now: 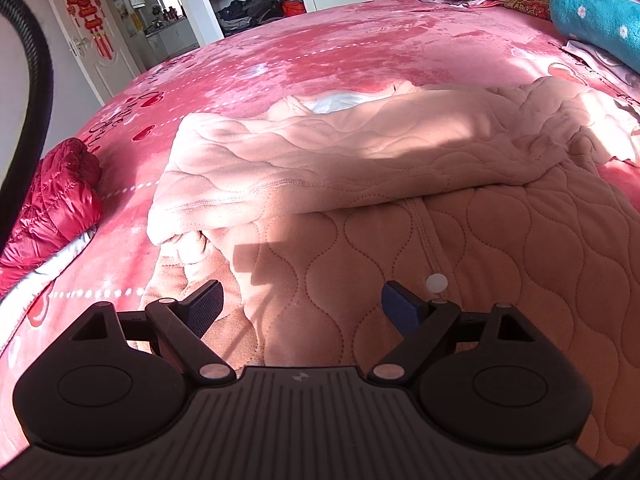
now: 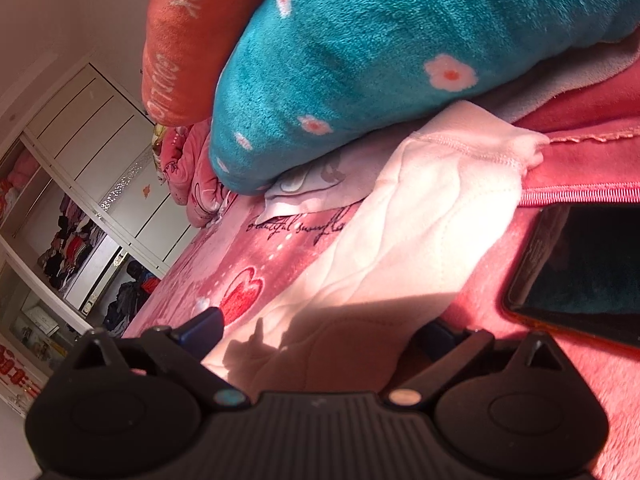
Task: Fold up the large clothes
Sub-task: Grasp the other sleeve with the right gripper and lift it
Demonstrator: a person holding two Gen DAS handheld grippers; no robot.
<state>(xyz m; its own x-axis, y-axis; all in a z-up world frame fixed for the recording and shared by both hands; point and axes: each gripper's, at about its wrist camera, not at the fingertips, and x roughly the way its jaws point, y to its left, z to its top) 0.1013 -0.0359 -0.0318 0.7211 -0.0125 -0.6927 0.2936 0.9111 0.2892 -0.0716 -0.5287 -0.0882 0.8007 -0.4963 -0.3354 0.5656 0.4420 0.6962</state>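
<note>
- The large garment [image 1: 400,208], a peach quilted top with a button placket, lies spread on the bed [image 1: 320,52]; one part is already folded across its middle, and a pale sleeve [image 2: 420,208] trails from it toward the teal pillow [image 2: 400,48].
- The left claw [image 1: 302,304] hangs over the garment's near panel, released, jaws wide and nothing between them; a white button [image 1: 436,282] sits just beside its right finger.
- The right claw [image 2: 320,330] stands open astride the near end of the sleeve; the cloth lies between the jaws, but the pads do not appear to press it, and the right finger is largely in shadow.
- Risk: a dark phone [image 2: 580,272] lies on the bed just beside the sleeve. Dragging the sleeve back toward the garment could sweep the phone along or flick it off the bed.
- Risk: the sleeve's far cuff reaches the teal pillow; if it is pinned there, I judge that a pull may snag or untidy the stack.
- Risk: the plush fabric is thick and slack, so a shallow pinch may catch only one layer and undo the fold already made.
- Writing: the bed cover reads, in script beside the sleeve, roughly "beautiful sunflo…", the rest hidden. An orange blanket [image 2: 176,40] beyond the pillow carries white capitals, partly legible as "…UCK". No brand is readable on the phone.
</note>
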